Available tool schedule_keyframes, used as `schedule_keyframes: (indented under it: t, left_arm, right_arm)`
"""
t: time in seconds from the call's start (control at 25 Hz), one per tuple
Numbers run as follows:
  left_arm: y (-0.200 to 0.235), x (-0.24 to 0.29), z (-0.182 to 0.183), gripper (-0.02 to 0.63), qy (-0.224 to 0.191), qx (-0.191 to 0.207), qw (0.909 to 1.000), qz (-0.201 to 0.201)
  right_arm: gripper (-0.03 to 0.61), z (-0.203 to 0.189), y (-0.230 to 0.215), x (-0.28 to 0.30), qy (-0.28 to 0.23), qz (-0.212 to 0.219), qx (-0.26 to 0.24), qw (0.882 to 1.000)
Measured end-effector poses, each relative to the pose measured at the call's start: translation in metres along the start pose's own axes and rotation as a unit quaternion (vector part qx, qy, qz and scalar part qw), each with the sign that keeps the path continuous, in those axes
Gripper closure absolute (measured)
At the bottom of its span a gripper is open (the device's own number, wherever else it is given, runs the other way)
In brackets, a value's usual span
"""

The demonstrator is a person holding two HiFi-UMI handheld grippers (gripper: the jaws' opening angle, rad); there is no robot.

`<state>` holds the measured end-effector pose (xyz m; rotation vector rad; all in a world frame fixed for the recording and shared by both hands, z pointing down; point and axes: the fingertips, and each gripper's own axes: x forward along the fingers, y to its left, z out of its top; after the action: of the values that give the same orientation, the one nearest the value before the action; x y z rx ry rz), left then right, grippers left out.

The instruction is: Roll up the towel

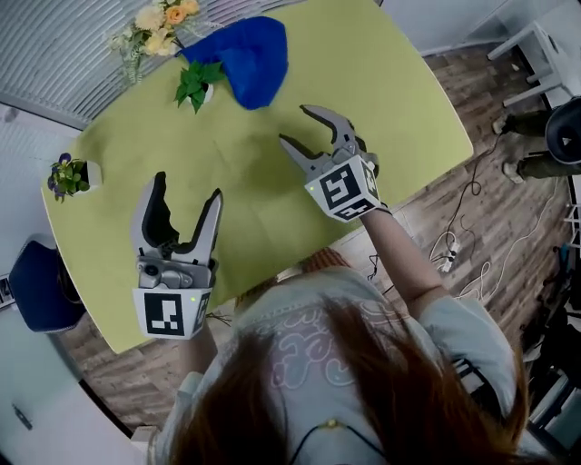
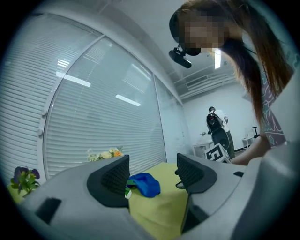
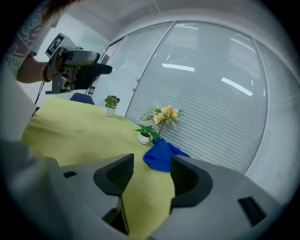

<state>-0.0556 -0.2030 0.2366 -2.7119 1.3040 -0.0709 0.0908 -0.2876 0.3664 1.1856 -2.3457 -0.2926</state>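
Note:
A crumpled blue towel (image 1: 247, 56) lies in a heap at the far side of the yellow-green table (image 1: 390, 100). My left gripper (image 1: 188, 188) hovers over the near left part of the table, open and holding nothing, well short of the towel. My right gripper (image 1: 296, 125) is open and empty too, nearer the towel but still apart from it. Between the open jaws in the left gripper view (image 2: 152, 171), the towel (image 2: 146, 183) shows in the distance. The right gripper view (image 3: 152, 173) has the towel (image 3: 161, 154) ahead and closer.
A small green potted plant (image 1: 195, 84) stands right beside the towel, with a vase of flowers (image 1: 159, 23) behind it. A purple-flowered pot (image 1: 68, 175) sits at the left edge. A blue chair (image 1: 41, 286) is at the left; cables (image 1: 454, 250) lie on the floor.

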Motion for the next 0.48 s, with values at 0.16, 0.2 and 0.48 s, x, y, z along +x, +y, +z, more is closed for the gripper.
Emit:
schedule_keyframes:
  t: [0.16,0.2,0.48]
  left_arm:
    - [0.006,-0.006,-0.005,0.311,0.013,0.005,0.9992,0.038]
    - [0.007,-0.008,-0.005,0.311,0.013,0.006,0.9988,0.046]
    - [0.021,-0.023,-0.012,0.311,0.035,0.007,0.9942,0.101]
  right_arm:
    - [0.331,-0.019,0.001,0.045,0.030,0.030,-0.072,0.997]
    - [0.334,-0.024,0.001,0.055,0.037,0.035,-0.089,0.995]
    - [0.356,-0.038,0.001,0.098,0.057,0.069,-0.141,0.986]
